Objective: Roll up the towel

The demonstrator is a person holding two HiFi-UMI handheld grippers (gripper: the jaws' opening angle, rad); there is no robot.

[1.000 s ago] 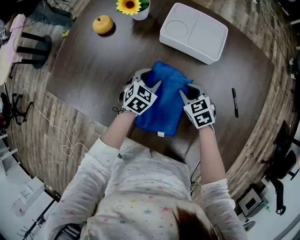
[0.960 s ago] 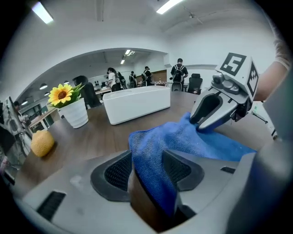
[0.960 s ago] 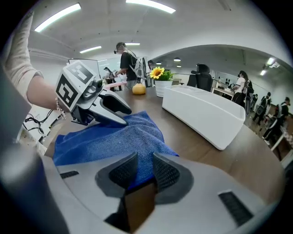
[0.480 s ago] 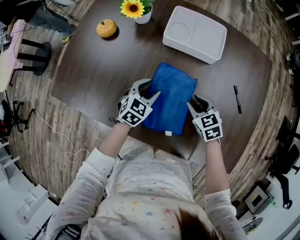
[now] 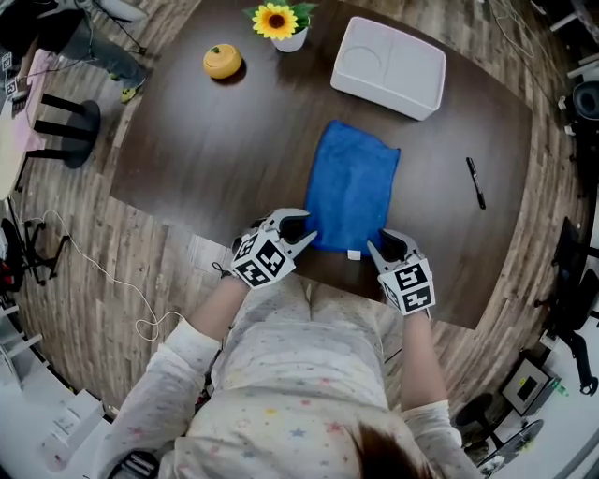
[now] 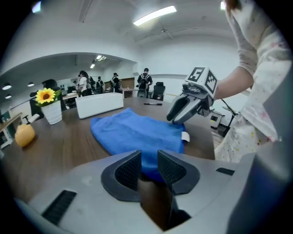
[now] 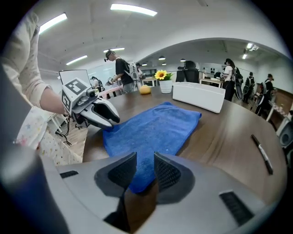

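Note:
A blue towel lies flat and lengthwise on the dark table, with a white tag at its near edge. My left gripper is at the towel's near left corner and my right gripper at its near right corner. In the left gripper view the towel runs in between my left gripper's jaws, which have just been closing and still show a gap. In the right gripper view the towel's corner sits between my right gripper's parted jaws.
A white divided tray sits at the table's far side, a potted sunflower and an orange fruit-like object at the far left. A black pen lies to the towel's right. The near table edge is just under both grippers.
Both grippers have drawn back toward the person, from the towel's middle to its near corners. The towel, bunched before, now lies flat and stretched out.

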